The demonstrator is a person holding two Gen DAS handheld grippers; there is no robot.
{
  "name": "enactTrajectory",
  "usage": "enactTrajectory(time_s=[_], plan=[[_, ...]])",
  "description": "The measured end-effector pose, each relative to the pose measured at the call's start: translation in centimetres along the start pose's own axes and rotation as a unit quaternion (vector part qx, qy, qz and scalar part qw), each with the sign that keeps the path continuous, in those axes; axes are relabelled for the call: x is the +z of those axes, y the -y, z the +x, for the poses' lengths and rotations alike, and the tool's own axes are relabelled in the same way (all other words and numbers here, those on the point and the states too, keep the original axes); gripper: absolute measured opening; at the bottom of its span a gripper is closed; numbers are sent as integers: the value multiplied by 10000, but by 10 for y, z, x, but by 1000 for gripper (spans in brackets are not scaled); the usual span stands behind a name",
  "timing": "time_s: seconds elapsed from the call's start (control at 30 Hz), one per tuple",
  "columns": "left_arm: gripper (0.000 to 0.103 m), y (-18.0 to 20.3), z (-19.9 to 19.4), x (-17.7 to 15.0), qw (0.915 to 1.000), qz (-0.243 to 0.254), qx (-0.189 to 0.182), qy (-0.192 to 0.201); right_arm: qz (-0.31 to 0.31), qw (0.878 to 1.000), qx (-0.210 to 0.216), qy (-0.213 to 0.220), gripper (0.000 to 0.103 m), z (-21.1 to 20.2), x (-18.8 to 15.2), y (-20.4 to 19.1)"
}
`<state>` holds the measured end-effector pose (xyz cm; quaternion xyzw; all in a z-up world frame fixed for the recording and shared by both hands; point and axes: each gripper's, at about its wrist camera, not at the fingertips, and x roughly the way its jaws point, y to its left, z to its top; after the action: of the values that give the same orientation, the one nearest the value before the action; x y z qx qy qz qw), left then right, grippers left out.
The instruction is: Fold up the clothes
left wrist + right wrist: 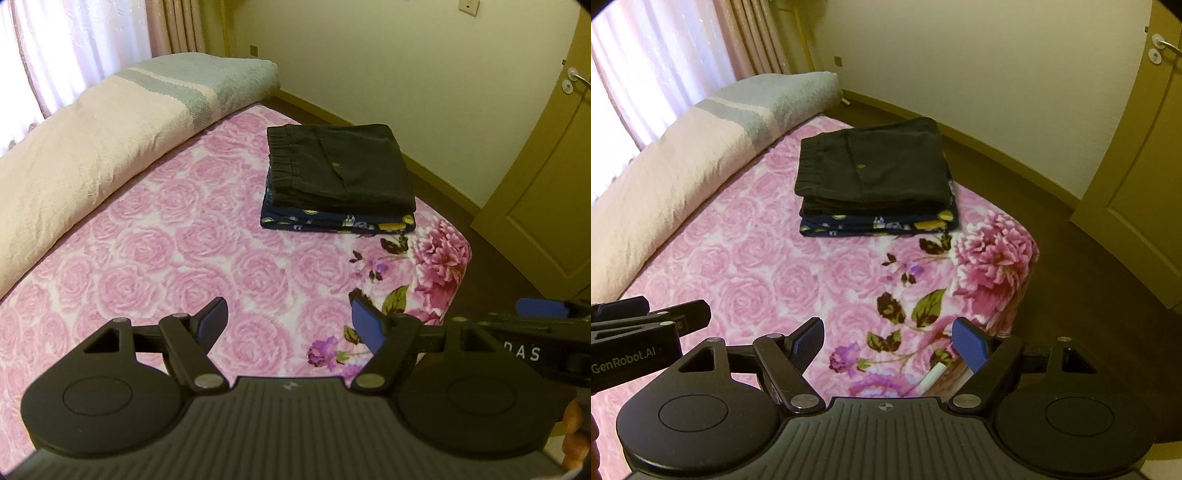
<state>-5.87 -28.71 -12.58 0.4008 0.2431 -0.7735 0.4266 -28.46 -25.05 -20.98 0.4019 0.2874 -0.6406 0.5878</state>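
— How do the tongs stand?

— The left tongs [290,325] are wide apart and hold nothing. The right tongs [888,341] are wide also, with nothing between the pads.

— Where are the clothes?

— At 12 o'clock from both tongs, well apart, on the bed [746,266]. The folded black shorts [340,166] lie on top of a folded navy patterned garment [332,219]. A rolled blanket [92,155] lies at 10 o'clock.

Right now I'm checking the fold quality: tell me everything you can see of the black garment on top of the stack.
The black garment is folded into a neat rectangle, lying flat. It looks like heavy matte cotton, with an elastic gathered waistband at its left end and a flap pocket with one brass button. It rests on a folded navy patterned garment on the pink floral bedspread. Nothing else touches it.
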Motion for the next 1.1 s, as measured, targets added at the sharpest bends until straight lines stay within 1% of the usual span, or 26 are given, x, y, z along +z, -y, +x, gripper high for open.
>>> enactTrajectory(time_s=[0.47, 0.87, 1.1], plan=[[71, 11, 22, 14, 9999, -91, 33, -133, -57, 9998, 33, -198, 79, 24, 20, 15], [71, 27, 38, 19, 9997, -63, 6, -224, 21, 9995, -77, -318, 79, 37, 27, 38], [71, 30, 48, 20, 9995, -73, 4, -298, -34, 9992, -81, -395, 79, 41, 28, 39]])
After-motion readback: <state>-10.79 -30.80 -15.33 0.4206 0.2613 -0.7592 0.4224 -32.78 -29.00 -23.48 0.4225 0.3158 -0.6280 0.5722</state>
